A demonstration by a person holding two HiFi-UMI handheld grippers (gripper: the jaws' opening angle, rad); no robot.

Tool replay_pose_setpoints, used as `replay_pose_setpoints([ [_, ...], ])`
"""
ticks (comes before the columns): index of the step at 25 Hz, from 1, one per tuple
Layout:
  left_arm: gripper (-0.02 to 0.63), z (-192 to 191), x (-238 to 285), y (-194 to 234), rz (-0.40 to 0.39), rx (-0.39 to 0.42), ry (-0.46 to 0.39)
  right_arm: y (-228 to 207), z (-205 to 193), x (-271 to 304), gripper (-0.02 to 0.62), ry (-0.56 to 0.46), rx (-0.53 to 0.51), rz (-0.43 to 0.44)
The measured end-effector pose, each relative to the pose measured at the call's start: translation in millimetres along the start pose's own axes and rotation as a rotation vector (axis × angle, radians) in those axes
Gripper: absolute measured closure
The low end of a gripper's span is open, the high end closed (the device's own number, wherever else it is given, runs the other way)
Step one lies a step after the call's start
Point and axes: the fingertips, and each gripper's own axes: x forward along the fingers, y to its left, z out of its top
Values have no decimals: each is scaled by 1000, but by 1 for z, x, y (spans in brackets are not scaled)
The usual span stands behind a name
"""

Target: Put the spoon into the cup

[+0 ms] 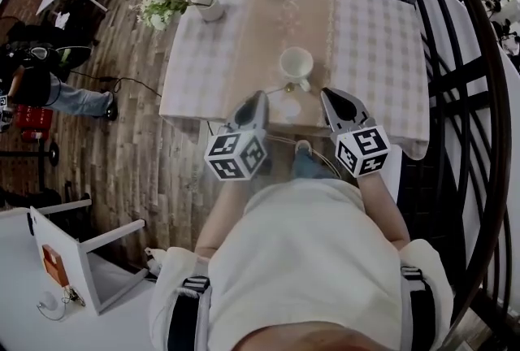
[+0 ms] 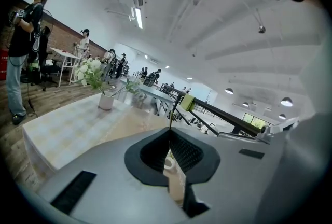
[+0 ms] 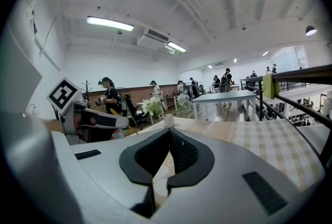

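Observation:
In the head view a white cup [image 1: 296, 63] stands on the checked tablecloth near the table's front edge. A thin spoon [image 1: 284, 88] with a golden bowl lies just in front of it. My left gripper [image 1: 261, 96] hovers at the front edge, left of the spoon, with its jaws shut and empty. My right gripper [image 1: 327, 94] is level with it on the right, also shut and empty. In the left gripper view [image 2: 170, 130] the jaws meet, and the cup [image 2: 168, 164] shows through the slit behind them. The right gripper view [image 3: 168, 132] shows closed jaws too.
A white vase of flowers [image 1: 210, 10] stands at the table's far left corner. The table [image 1: 382, 32] is edged by a dark curved railing [image 1: 479, 97] on the right. A person [image 1: 49, 89] stands on the wood floor at left; a white chair [image 1: 81, 252] is near left.

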Motion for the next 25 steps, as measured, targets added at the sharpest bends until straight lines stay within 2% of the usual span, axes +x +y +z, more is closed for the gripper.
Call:
replay_pose_setpoints([
  [6, 601, -2, 29, 12, 36, -10, 28, -22, -4, 29, 595, 32, 8, 39],
  [12, 601, -17, 27, 25, 61, -14, 59, -13, -11, 37, 595, 41, 6, 69],
  [25, 601, -39, 71, 38, 93, -13, 154, -42, -28, 61, 595, 101, 50, 73],
])
